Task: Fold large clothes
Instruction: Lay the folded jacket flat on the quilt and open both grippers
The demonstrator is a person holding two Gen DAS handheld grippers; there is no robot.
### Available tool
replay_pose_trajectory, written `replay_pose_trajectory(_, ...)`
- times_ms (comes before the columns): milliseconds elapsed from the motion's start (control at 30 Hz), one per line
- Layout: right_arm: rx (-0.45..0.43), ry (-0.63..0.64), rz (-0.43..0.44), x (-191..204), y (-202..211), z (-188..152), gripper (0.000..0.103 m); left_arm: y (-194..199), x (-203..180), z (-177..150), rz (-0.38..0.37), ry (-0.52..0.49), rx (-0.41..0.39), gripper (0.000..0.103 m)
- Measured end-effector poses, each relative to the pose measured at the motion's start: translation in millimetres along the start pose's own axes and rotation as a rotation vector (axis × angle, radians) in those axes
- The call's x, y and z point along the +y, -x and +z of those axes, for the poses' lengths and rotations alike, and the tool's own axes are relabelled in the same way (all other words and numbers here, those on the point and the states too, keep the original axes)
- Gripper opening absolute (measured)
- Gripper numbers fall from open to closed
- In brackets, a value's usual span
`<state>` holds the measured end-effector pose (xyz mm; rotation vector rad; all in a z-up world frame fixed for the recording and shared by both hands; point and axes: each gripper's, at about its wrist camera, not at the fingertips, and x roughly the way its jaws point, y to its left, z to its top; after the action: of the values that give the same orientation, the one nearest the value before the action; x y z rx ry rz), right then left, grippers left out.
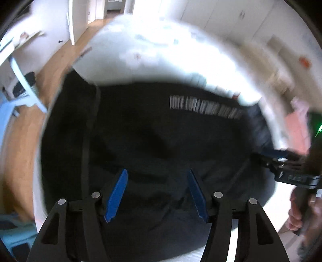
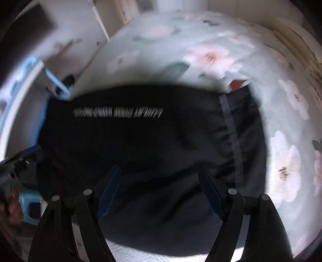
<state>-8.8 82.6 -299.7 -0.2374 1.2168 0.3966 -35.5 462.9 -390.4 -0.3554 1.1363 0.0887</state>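
A large black garment with a line of white lettering lies spread flat on a bed. It also fills the right wrist view, with its lettering upside down. My left gripper hovers over the garment's near part, open and empty, blue pads apart. My right gripper hovers over the garment too, open and empty. It shows in the left wrist view at the garment's right edge, and the left gripper shows in the right wrist view at the garment's left edge. Both views are motion-blurred.
The bed has a pale floral cover. A wooden floor and a light blue chair lie left of the bed. White cupboards stand behind. A small red patch shows at the garment's far right corner.
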Motion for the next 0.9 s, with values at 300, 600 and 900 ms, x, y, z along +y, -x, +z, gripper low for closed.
replay_pose_trajectory(300,0.024,-0.049,-0.030,-1.8,-32.2,-11.8,0.084,-13.4,-11.5,-6.4,0.149,0.038,-0.004,0.066)
replay_pose_trajectory(600,-0.083,-0.044,-0.004,-19.6,136.7,-85.1,0.087,143.9,-58.2,-55.8,0.208,-0.002,-0.138,0.066)
replay_pose_trajectory(900,-0.177,-0.053,-0.074,-1.7,310.2,-145.7,0.088,301.8,-134.9,-91.5,0.270,-0.018,-0.268,0.067)
